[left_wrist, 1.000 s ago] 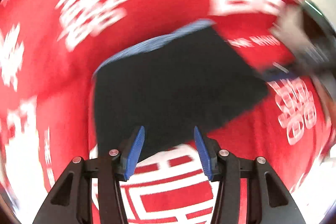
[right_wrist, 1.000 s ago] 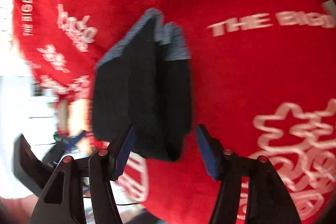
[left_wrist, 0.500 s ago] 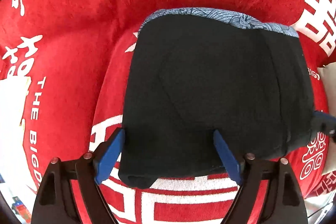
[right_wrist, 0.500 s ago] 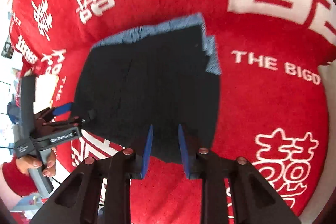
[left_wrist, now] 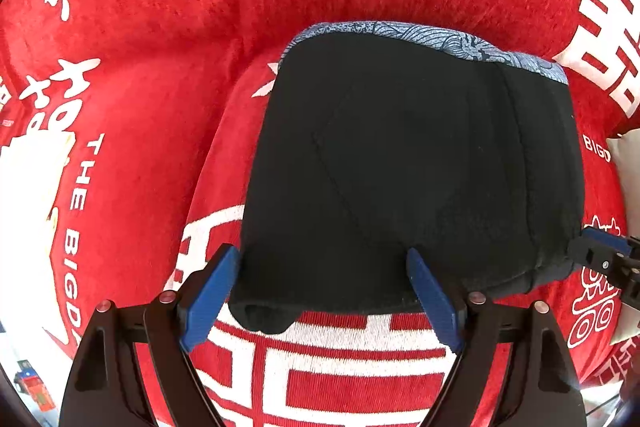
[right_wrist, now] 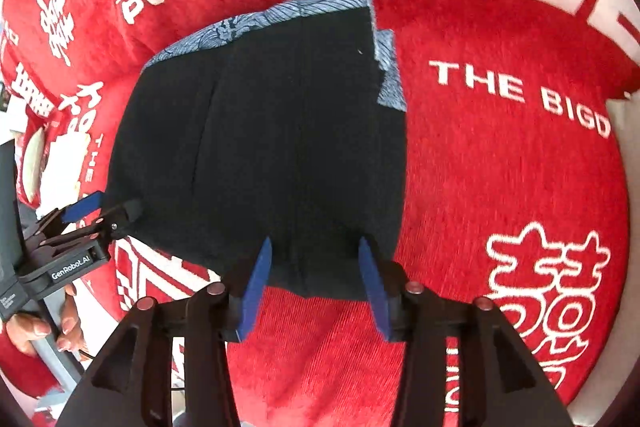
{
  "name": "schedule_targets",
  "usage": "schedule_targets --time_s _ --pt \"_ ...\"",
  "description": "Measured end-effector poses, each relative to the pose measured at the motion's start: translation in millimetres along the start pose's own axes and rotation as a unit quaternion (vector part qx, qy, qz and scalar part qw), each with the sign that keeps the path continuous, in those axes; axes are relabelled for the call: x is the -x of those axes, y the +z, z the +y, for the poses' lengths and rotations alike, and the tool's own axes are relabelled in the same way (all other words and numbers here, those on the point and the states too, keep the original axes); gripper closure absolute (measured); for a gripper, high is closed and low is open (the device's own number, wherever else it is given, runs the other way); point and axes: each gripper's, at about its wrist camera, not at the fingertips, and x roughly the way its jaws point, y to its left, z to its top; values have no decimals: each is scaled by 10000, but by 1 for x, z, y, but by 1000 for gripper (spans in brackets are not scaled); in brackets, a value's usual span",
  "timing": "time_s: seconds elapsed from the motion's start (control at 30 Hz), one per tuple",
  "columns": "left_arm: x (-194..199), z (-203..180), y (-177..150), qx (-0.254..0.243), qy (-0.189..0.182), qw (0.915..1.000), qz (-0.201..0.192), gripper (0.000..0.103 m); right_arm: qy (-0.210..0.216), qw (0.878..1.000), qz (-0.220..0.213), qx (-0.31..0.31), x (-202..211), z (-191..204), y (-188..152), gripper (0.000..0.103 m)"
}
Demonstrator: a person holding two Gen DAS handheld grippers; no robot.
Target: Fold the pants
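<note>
Left gripper (left_wrist: 322,291): blue-padded fingers spread wide, straddling the near folded edge of the black fabric pants with a blue-grey patterned waistband (left_wrist: 416,171); nothing pinched. Right gripper (right_wrist: 316,281): fingers apart too, narrower gap, set at the near hem of the same bundle, cloth between the pads but not clamped.

Pants lie as a compact folded rectangle on the red plush blanket with white woven characters (left_wrist: 168,39), waistband at the far edge. Fold looks close to finished.

Judgement on the step: this is a let-go and tidy. Lift both tools straight away so the pads do not drag the top layer. The near-left corner is rolled and puffy; a flat press there would settle it. The waistband corner sticks out on the right side, worth nudging in.

Writing: blanket reads "THE BIGD…" beside large double-happiness characters. Left tool's body, seen from the right wrist view, carries "GenRobot.AI".
</note>
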Motion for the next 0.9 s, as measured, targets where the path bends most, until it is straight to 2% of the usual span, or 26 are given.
schedule_targets --time_s 0.3,0.43,0.57,0.67,0.83,0.9 --pt "16 3 -5 -45 132 9999 -87 17 -72 9999 24 67 5 -2 -11 54" --pt "26 8 -2 -211 248 9993 -172 17 -23 10000 -69 -4 13 -2 -14 53" --pt "37 22 14 -283 278 9985 -367 17 161 9995 -206 -157 23 -7 -16 53" --pt "36 39 35 -157 277 9986 -414 17 308 9985 -305 -337 29 -17 -15 52" --pt "22 50 68 -68 354 9980 -527 17 218 9979 -470 -376 35 -20 -11 52" --pt "7 55 84 43 547 9972 -508 17 212 9971 -589 -433 38 -21 -7 52"
